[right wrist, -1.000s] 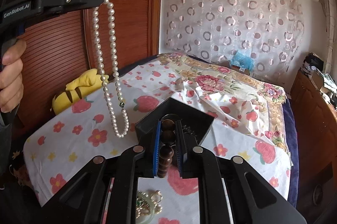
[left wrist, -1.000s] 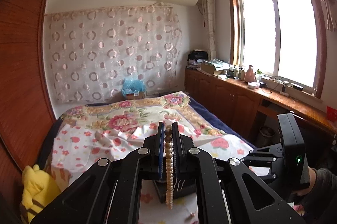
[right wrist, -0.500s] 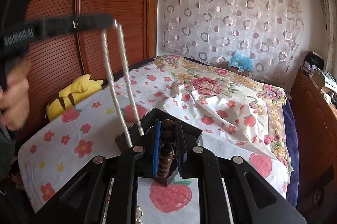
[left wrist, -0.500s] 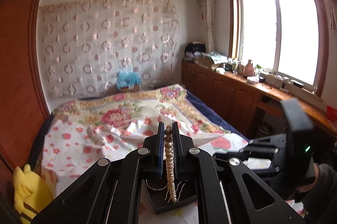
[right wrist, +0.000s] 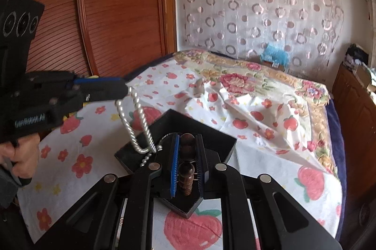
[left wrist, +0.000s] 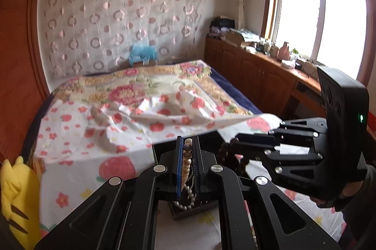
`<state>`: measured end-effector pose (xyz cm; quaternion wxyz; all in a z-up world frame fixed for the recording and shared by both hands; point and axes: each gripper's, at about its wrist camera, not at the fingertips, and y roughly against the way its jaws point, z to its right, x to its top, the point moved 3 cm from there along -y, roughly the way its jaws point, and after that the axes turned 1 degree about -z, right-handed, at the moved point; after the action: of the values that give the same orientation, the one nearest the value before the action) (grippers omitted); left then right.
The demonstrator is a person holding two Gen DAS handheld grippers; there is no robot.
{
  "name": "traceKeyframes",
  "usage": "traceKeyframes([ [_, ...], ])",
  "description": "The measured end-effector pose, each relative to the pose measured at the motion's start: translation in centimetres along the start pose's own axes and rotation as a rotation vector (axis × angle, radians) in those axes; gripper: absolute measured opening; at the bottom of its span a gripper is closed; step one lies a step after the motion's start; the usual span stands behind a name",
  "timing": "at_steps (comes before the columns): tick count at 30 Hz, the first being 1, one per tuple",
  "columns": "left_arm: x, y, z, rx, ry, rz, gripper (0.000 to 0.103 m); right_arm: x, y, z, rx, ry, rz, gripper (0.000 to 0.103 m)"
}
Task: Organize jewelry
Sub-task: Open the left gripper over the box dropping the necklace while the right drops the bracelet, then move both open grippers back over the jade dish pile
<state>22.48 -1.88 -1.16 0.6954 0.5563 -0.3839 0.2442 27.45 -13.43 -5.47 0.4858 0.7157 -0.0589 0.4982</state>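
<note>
The left fingers pinch the pearls, which hang down into the near box. The right fingers pinch brown beads, maybe just over it.

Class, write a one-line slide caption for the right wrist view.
Left gripper lowers a pearl necklace into the black tray; right gripper holds dark wooden beads.
</note>
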Motion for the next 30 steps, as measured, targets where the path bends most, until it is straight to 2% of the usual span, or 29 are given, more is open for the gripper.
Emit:
traceKeyframes([
  [6, -1.5, -0.4, 0.0, -0.008, 0.006, -0.036, 0.007, -1.1, -0.8, -0.3, -0.001, 0.006, -0.012, 0.016],
  [8, -2.4, 0.0, 0.2, -0.006, -0.003, -0.051, 0.009, -1.3, -0.3, -0.4, -0.004, 0.002, -0.001, 0.022],
  [10, -3.2, 0.3, 0.1, -0.007, -0.005, -0.065, 0.021, -1.8, 0.4, -0.3, 0.002, -0.016, 0.007, 0.026],
  [21, -10.3, 1.2, -0.4, 0.002, -0.007, -0.200, 0.022, -9.7, 3.5, -3.5, 0.024, -0.064, -0.074, 0.026],
  [23, -11.3, 1.3, -0.4, 0.001, -0.011, -0.223, 0.022, -10.7, 3.8, -4.2, 0.027, -0.061, -0.090, 0.036],
  [25, -12.3, 1.3, -0.3, -0.006, -0.014, -0.246, 0.022, -11.7, 4.1, -5.1, 0.034, -0.052, -0.102, 0.054],
  [28, -13.1, 1.6, 0.0, -0.012, -0.014, -0.261, 0.022, -12.5, 4.3, -6.2, 0.054, -0.038, -0.117, 0.063],
  [30, -13.3, 1.7, 0.1, -0.019, -0.007, -0.261, 0.022, -13.0, 4.4, -7.0, 0.054, -0.020, -0.128, 0.066],
])
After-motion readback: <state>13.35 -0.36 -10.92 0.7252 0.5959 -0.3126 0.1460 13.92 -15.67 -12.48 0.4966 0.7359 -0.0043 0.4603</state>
